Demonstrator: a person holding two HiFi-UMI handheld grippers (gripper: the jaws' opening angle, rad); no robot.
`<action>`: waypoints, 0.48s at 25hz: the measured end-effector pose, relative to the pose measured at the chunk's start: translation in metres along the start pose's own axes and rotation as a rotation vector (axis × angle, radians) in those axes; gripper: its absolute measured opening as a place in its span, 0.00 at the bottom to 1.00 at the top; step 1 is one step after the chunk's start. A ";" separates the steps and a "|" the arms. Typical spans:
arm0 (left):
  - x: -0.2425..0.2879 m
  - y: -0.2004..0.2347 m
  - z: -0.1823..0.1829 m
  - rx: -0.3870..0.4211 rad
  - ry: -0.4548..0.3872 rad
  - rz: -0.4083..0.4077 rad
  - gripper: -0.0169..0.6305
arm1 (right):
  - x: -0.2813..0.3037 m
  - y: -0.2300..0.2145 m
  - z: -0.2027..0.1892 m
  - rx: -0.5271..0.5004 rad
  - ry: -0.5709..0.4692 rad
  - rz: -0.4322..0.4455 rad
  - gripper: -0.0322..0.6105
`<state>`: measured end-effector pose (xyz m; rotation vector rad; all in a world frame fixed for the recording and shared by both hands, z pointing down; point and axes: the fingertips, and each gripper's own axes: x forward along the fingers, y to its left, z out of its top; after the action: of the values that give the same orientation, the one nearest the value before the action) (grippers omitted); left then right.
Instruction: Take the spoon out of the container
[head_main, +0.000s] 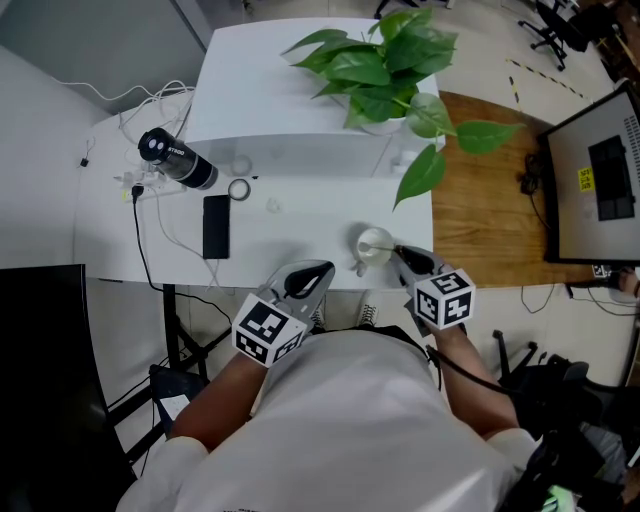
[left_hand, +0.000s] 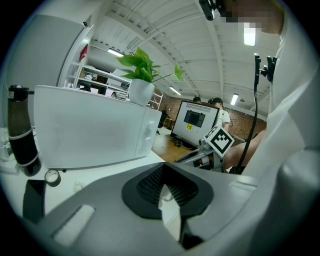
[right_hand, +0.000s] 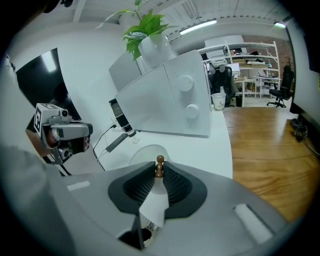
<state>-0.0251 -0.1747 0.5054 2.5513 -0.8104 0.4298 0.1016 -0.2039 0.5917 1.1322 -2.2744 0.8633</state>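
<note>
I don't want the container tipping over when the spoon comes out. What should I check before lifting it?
1. Grip: ok. The right gripper has its jaws closed on the brown knobbed end of the spoon handle.
2. Stance: ok. The container stands upright on the table, though near the front edge.
3. Support: not ok. The left gripper is apart from the container, with its jaws together and empty.
4. Spoon's far end free inside the container: cannot tell, it is hidden.
5. Room above the container: ok. The plant leaf hangs further back.
</note>
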 end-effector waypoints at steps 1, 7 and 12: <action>0.000 0.000 0.000 0.000 -0.001 0.000 0.03 | -0.001 0.000 0.001 -0.001 -0.002 -0.001 0.14; -0.001 0.000 0.002 0.001 -0.005 0.002 0.03 | -0.005 0.002 0.004 -0.005 -0.013 0.000 0.14; -0.002 -0.002 0.004 0.009 -0.012 -0.003 0.03 | -0.015 0.007 0.014 -0.014 -0.036 0.006 0.14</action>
<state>-0.0245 -0.1746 0.5002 2.5658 -0.8111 0.4183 0.1027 -0.2025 0.5703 1.1436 -2.3106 0.8342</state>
